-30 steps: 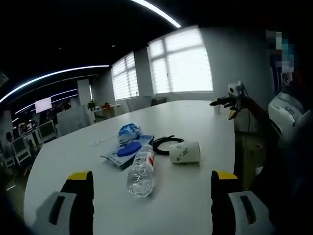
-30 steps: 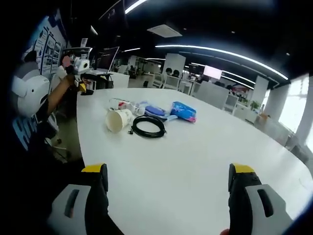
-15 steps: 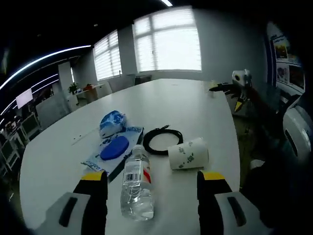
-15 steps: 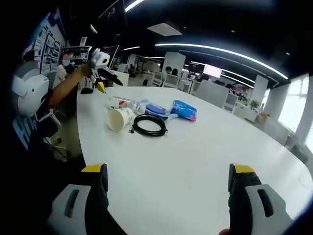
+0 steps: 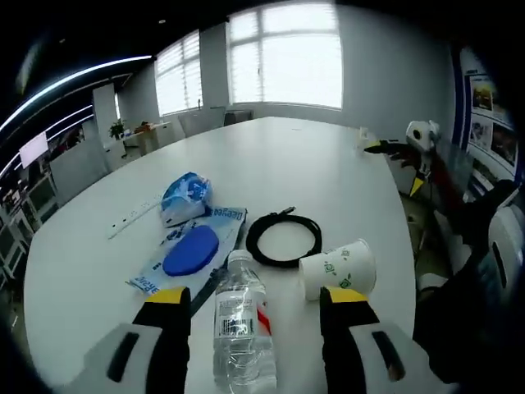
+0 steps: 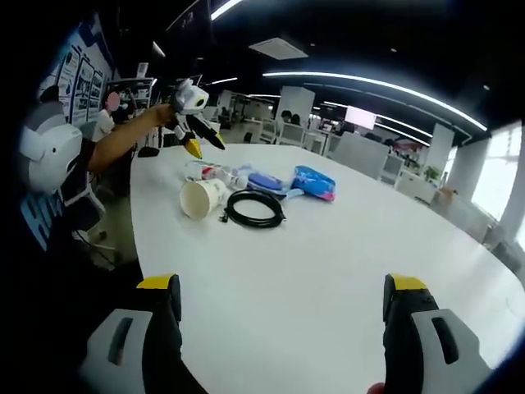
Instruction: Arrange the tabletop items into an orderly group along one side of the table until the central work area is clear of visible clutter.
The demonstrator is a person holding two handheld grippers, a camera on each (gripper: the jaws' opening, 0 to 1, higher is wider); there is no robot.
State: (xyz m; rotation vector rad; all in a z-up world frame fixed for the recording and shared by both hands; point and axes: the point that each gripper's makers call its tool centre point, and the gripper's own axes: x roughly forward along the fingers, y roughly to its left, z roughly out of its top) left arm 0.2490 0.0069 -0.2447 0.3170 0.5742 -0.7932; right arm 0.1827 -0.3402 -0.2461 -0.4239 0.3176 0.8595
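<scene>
hovering left gripper (image 5: 254,305), jaws apart, straddles a lying water bottle (image 5: 240,328) at frame bottom.
bottle may roll into the paper cup (image 5: 338,270); right gripper (image 6: 283,297) apart too.

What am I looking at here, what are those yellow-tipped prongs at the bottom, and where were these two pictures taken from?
There is no robot: a person holds a two-jaw gripper in each hand, and a fisheye camera rides on each. The yellow-tipped prongs are that gripper's own jaws.

In the left gripper view, the left gripper is open above a lying water bottle, holding nothing. Near it on the white table lie a tipped paper cup, a coiled black cable, a blue pouch and a flat packet with a blue oval.

The right gripper view looks across the same table from farther off; the right gripper is open and empty. There the left gripper appears in the person's hand, above the items.
</scene>
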